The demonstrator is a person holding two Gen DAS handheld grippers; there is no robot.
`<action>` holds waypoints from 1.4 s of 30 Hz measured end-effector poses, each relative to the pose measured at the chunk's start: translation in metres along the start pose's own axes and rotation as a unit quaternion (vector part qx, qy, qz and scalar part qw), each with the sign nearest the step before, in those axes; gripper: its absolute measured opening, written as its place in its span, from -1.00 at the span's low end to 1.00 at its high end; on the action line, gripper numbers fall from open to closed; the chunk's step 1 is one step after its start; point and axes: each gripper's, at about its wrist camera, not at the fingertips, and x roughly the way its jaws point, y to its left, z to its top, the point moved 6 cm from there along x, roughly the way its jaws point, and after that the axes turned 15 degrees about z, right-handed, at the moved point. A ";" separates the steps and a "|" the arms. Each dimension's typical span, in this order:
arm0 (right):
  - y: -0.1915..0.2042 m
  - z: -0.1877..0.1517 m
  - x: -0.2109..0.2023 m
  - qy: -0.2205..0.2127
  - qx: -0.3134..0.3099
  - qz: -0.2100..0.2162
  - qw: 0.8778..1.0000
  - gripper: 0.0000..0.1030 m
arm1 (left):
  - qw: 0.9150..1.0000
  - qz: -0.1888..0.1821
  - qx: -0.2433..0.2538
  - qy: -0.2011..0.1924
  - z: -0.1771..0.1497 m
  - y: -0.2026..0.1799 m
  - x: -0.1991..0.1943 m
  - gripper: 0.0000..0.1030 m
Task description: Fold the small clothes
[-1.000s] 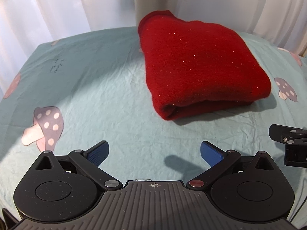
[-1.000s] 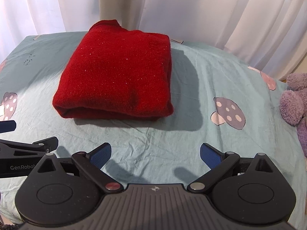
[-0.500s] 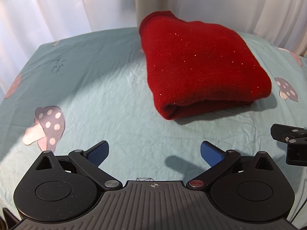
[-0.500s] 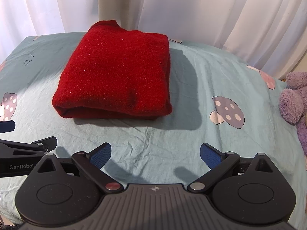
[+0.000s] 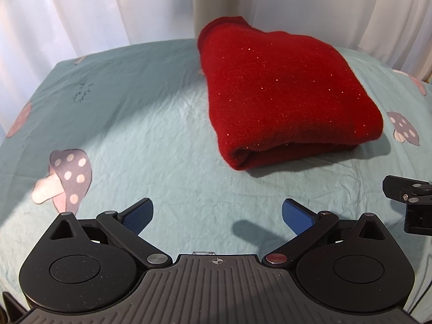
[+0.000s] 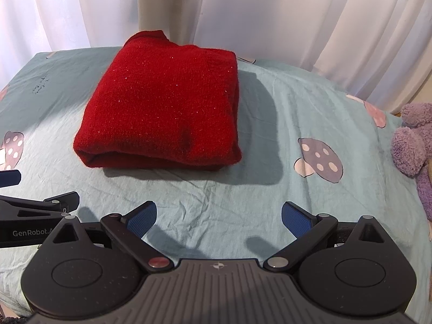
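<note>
at the right edge of the right wrist view, a purple plush toy (image 6: pixel 413 145) is getting cut off by the frame. on the teal mushroom sheet (image 5: pixel 151 135) a folded red sweater (image 5: pixel 280 91) is lying ahead of both tools, apart from them. the left gripper (image 5: pixel 216 212) and right gripper (image 6: pixel 218 213) are hovering with jaws spread wide, gripping nothing.

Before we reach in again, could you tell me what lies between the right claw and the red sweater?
Only bare, wrinkled sheet lies between the open right claw and the folded sweater, as the right wrist view shows.
</note>
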 end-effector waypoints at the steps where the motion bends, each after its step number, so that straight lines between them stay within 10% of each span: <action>1: 0.000 0.000 0.000 0.000 0.000 0.000 1.000 0.92 | 1.000 -0.002 -0.001 0.001 0.000 0.000 0.000 1.00; 42: -0.003 0.005 -0.003 -0.012 0.007 0.004 1.000 0.92 | 1.000 -0.007 -0.008 0.004 0.002 -0.005 -0.002 1.00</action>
